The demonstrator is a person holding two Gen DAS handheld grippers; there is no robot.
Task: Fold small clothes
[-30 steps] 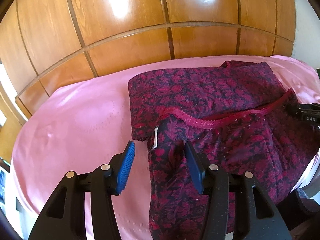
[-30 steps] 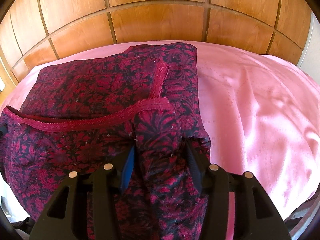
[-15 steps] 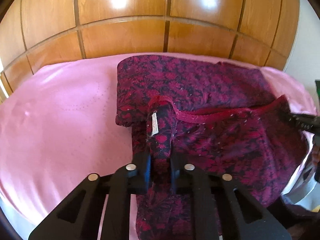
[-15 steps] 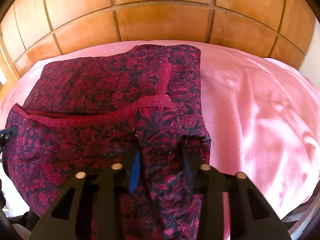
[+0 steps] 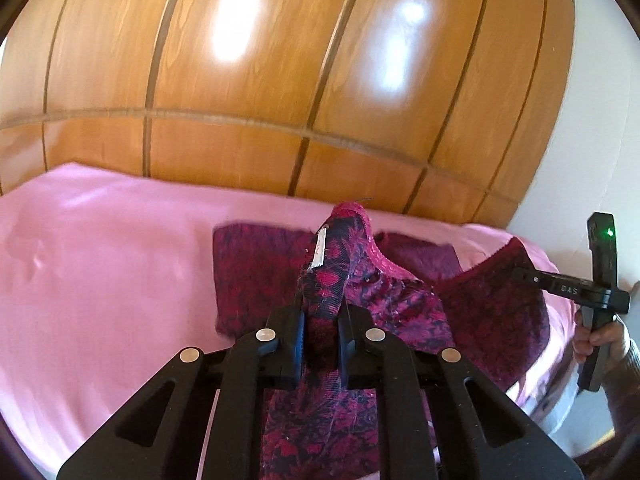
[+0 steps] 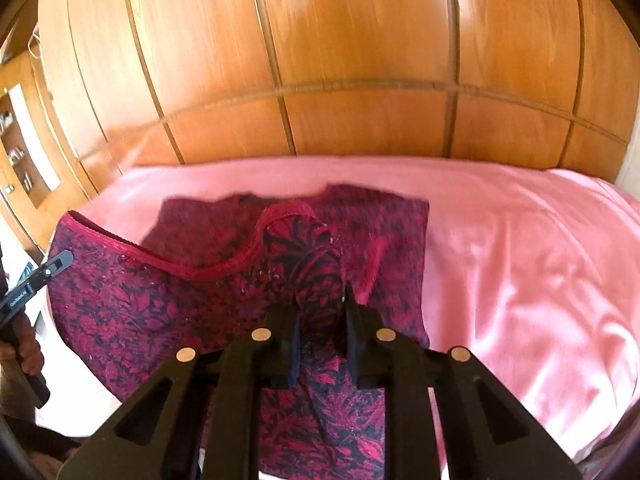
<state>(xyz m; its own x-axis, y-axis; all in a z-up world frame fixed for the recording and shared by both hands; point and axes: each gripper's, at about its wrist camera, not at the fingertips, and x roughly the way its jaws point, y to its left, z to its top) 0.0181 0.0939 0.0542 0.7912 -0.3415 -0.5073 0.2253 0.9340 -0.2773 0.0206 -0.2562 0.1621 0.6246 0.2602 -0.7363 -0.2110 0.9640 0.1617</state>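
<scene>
A dark red floral garment (image 5: 400,308) with a lace-trimmed hem lies on a pink sheet (image 5: 100,280). My left gripper (image 5: 322,320) is shut on its near left corner, where a white label (image 5: 320,250) shows, and lifts it. My right gripper (image 6: 320,316) is shut on the near right corner of the same garment (image 6: 160,292) and lifts it too. The hem hangs between the two grippers above the rest of the garment on the sheet (image 6: 520,260). The right gripper also shows at the right of the left wrist view (image 5: 568,288).
A glossy wooden panelled wall (image 5: 280,80) stands right behind the bed. A white wall (image 5: 592,120) is at the far right. A wooden shelf unit (image 6: 20,152) stands at the left edge of the right wrist view.
My left gripper has closed on the left corner. Both grippers have risen, lifting the near hem off the sheet, and the views have tilted up toward the wall.
</scene>
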